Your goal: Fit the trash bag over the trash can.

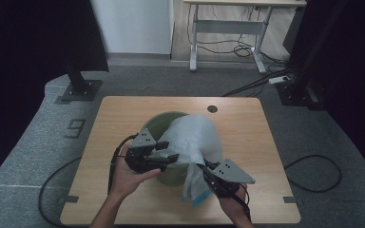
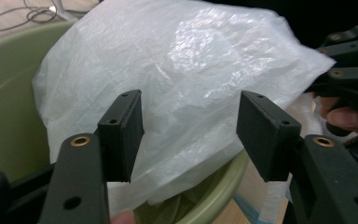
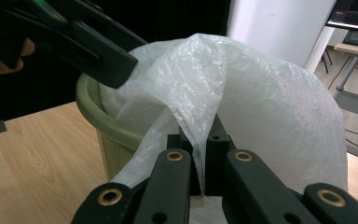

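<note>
A pale green bin [image 1: 154,126] stands in the middle of the wooden table [image 1: 119,118]. A white, thin plastic bag [image 1: 192,137] billows over its mouth and hangs down its near right side. My left gripper [image 1: 169,151] is at the bin's near left rim, jaws open. In the left gripper view the bag [image 2: 186,70] lies just beyond the open left gripper [image 2: 191,121], untouched by the pads, above the bin's rim [image 2: 214,186]. My right gripper [image 1: 202,166] is shut on a fold of the bag; in the right gripper view that right gripper [image 3: 200,163] pinches the film, with the bin [image 3: 102,116] behind.
A round cable hole [image 1: 212,109] sits near the table's far edge. Beyond the table are a black stand base [image 1: 80,89], a desk frame [image 1: 228,28] and loose floor cables [image 1: 313,173]. Bare tabletop lies to the left and right of the bin.
</note>
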Motion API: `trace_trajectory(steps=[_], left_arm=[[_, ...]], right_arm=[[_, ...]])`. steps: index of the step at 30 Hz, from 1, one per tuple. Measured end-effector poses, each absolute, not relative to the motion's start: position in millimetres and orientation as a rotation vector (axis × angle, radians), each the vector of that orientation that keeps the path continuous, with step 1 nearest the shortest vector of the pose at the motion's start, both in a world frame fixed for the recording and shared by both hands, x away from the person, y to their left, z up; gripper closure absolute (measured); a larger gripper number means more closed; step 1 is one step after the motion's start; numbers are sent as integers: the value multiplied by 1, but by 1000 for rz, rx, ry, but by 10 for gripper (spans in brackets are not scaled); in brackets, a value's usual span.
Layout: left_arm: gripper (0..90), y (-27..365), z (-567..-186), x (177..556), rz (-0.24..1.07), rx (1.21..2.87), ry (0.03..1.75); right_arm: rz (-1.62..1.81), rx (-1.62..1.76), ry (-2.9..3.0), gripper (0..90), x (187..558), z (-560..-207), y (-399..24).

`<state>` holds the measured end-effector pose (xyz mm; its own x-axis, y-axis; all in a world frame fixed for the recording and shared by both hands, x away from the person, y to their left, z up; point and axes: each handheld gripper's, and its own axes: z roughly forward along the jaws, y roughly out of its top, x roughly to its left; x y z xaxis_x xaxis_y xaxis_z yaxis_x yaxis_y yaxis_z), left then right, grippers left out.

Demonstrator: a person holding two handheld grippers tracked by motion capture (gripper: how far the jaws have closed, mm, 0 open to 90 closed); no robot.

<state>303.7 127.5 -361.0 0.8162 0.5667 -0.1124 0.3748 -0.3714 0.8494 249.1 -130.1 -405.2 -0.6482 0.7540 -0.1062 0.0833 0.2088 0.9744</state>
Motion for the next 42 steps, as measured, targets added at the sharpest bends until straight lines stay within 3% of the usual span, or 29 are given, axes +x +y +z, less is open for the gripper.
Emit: trace_trajectory(steps=[3, 4, 19, 23, 24, 25, 26, 30, 34, 42], left_arm=[[470, 125, -365, 305, 228, 2019, 706], [544, 123, -366, 305, 230, 2029, 706], [889, 118, -370, 306, 205, 2023, 701], [900, 123, -369, 306, 232, 2001, 712], [900, 128, -366, 306, 259, 1965, 733], [900, 128, -366, 306, 259, 1965, 733], [900, 131, -365, 307, 260, 1945, 744], [900, 146, -360, 309, 319, 1895, 793], [900, 155, -359, 310, 350, 1869, 816], [900, 177, -360, 316, 363, 1829, 881]], right_arm=[[1484, 778, 1902, 887, 249, -405, -130], [1489, 779, 1901, 887, 249, -405, -130], [1514, 775, 1903, 874, 248, -406, -131], [1553, 771, 1921, 825, 246, -409, -135], [1582, 764, 1934, 754, 244, -409, -137], [1582, 764, 1934, 754, 244, -409, -137], [1617, 729, 1947, 644, 239, -410, -139], [1712, 653, 1942, 468, 225, -412, -146], [1766, 673, 1905, 377, 219, -414, -155], [1681, 835, 1829, 334, 232, -427, -184]])
